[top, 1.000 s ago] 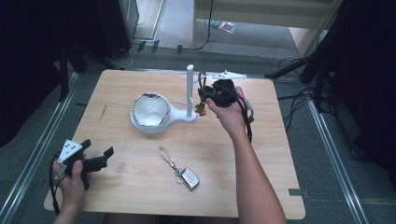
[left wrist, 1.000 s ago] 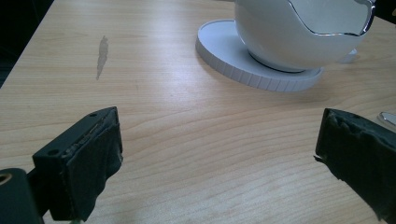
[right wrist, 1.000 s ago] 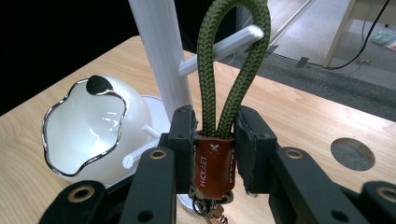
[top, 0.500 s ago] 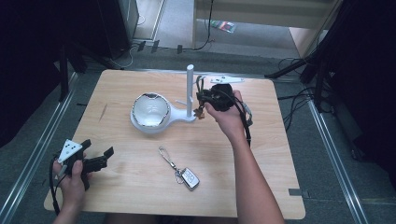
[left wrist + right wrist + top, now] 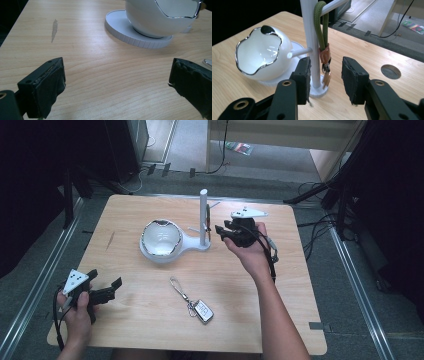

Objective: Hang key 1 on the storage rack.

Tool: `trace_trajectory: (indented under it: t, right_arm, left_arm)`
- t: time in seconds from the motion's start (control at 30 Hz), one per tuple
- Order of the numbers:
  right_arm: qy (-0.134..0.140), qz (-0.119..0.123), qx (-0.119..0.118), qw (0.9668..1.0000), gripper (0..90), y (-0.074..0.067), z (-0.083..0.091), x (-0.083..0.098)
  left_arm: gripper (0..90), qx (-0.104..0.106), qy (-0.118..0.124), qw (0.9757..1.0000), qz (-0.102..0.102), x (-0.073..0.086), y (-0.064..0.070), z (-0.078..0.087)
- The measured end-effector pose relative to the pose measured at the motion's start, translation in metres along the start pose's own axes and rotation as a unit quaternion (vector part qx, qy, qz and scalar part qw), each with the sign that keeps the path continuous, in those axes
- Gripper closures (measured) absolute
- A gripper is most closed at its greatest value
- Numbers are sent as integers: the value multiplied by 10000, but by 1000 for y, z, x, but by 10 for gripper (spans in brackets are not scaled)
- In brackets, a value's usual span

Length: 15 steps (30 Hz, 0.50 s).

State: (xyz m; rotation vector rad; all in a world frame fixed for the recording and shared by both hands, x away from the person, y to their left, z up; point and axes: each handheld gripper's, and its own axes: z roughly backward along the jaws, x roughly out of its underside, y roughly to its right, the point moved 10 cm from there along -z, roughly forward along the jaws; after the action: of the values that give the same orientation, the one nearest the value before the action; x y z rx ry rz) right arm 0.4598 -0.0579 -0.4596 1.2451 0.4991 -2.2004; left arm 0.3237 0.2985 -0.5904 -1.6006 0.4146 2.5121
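Note:
A white stand (image 5: 203,215) with a post and side pegs rises beside its white bowl (image 5: 161,238). A green strap (image 5: 321,30) with a tan tab and a small brass key hangs from a peg (image 5: 334,5) on the post (image 5: 310,45). My right gripper (image 5: 325,72) is level with the strap's lower end. Its jaws have just been opening, and the pads flank the key without touching it. In the high view it (image 5: 220,232) sits just right of the post. My left gripper (image 5: 106,279) rests open on the table's near left, nothing between its jaws (image 5: 117,82).
A car key fob on a silver clasp (image 5: 202,311) lies on the wooden table (image 5: 280,285) near the front middle. The bowl's round base (image 5: 135,37) lies ahead of my left gripper. A round hole (image 5: 390,71) is cut in the tabletop behind the stand.
My right gripper has shifted slightly toward the person beside the post, and its jaws stand wider apart. The strap stays on the peg. The left hand has not moved.

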Motion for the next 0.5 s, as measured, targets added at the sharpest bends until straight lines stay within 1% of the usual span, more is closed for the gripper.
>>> trace_trajectory:
  t: [0.07,0.13,0.27,0.5]
  right_arm:
    - [-80,23,40,10000,592,-2,3,4]
    - [-176,114,101,9997,589,-2,7,9]
    - [-358,118,186,9991,588,-5,11,18]
    - [-745,191,298,9966,584,-13,17,37]
  left_arm:
    - [12,-1,-3,10000,0,0,0,0]
    - [12,0,-2,10000,-2,0,0,0]
    - [12,1,-3,10000,2,0,0,0]
    - [12,6,1,10000,4,0,0,0]
